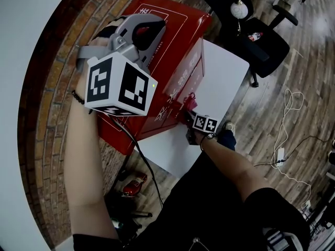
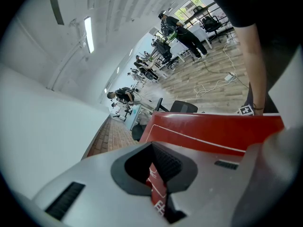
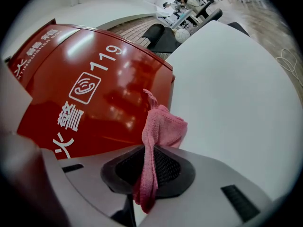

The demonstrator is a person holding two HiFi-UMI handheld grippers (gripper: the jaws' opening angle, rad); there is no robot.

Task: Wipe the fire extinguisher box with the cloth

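My right gripper (image 3: pixel 147 174) has its fingers (image 3: pixel 168 167) clamped on the pink cloth (image 3: pixel 162 126). The cloth is pinched through its middle, with a bunched end standing up past the fingertips and a short tail hanging down behind them. That bunched end sits against the glossy front face of the red fire extinguisher box (image 3: pixel 94 79), close to the box's right edge and beside the white "119" print. I cannot tell how hard it presses. From the head view, the right gripper (image 1: pixel 191 115) is low at the front of the box (image 1: pixel 180 80), with the cloth (image 1: pixel 190 101) a small pink spot on the red face. The box stands against the brick strip by the wall, with the white worktop (image 1: pixel 225 72) spreading out just beside it. My left gripper (image 1: pixel 149 33) hangs above the box's top panel, its marker cube large in the head view. In its own view the left gripper (image 2: pixel 160 176) has its fingers (image 2: pixel 173 167) brought together with nothing between them, and only the red box (image 2: pixel 213 131) shows beyond. A black office chair (image 1: pixel 261 43) stands on the wooden floor past the worktop.
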